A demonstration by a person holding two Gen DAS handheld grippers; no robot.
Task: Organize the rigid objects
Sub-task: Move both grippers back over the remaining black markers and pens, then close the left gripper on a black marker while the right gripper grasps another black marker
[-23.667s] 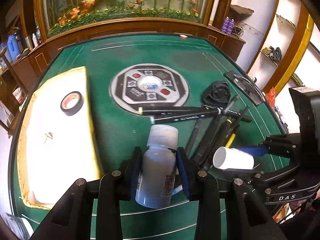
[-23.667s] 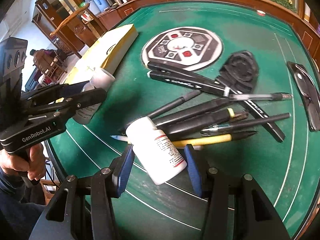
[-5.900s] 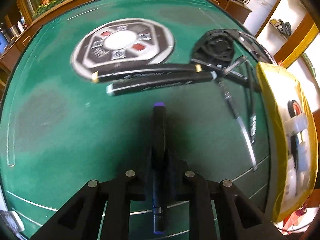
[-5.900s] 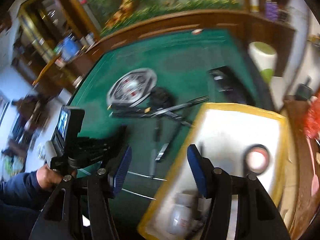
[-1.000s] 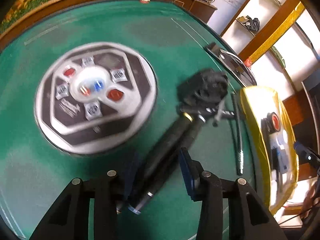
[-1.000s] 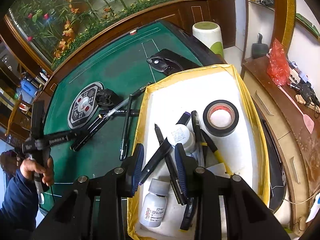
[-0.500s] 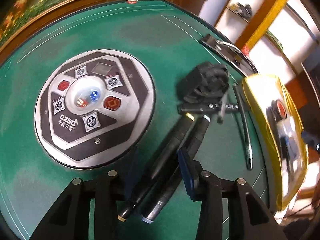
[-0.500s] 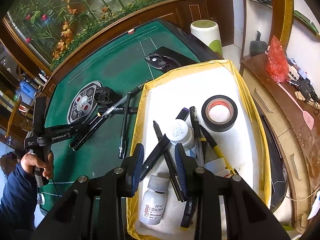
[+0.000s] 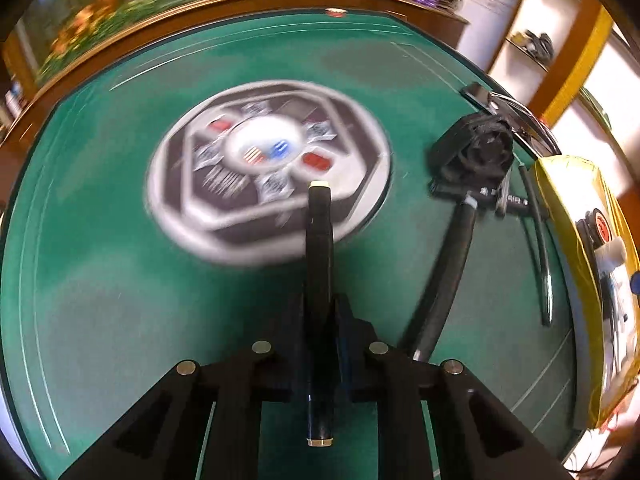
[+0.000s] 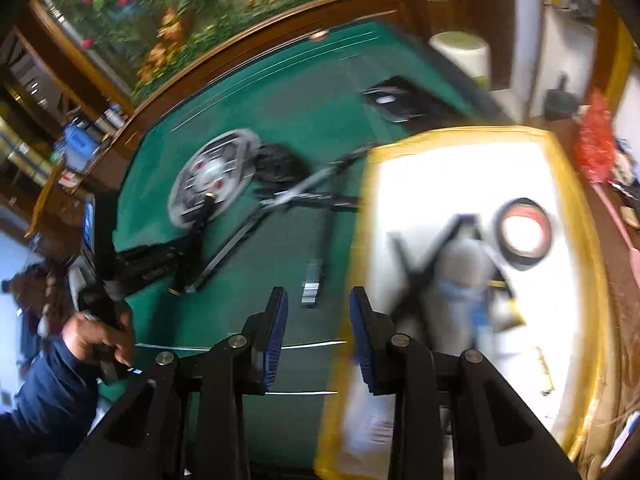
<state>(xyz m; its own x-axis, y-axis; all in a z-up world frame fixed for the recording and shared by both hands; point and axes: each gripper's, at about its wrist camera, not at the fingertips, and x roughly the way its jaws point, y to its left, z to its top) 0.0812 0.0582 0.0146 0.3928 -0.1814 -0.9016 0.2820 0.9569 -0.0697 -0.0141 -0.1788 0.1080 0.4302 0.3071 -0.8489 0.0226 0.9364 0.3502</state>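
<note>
My left hand-held gripper [image 9: 320,320] was clenched tight on a black pen [image 9: 319,280]. The pen stuck out straight ahead between the two fingers, with its pale tip pointing at the round dial [image 9: 268,168] in the middle of the green surface [image 9: 100,280]. I think the pen was already off the surface, but the blur made that hard to tell.

My right hand-held gripper [image 10: 316,320] held nothing. Its blue pads [image 10: 279,312] stood apart, near the left edge of the yellow tray [image 10: 362,240].

The tray sat on the right side of the surface. It already held a roll of tape [image 10: 522,232], a white bottle [image 10: 460,276] and some pens, all blurry.

So I was in the middle of the pen step. One pen was picked up and had to go to the tray next. I would have to swing it far to the right and let go over a bare white part of the tray.

More things were still out on the surface: a second black pen [image 9: 448,276] just right of my left hand-held gripper, a thin pen [image 9: 538,248] near the tray, and a black round thing [image 9: 476,152] at the far right. My right hand-held gripper could go for one of those.
</note>
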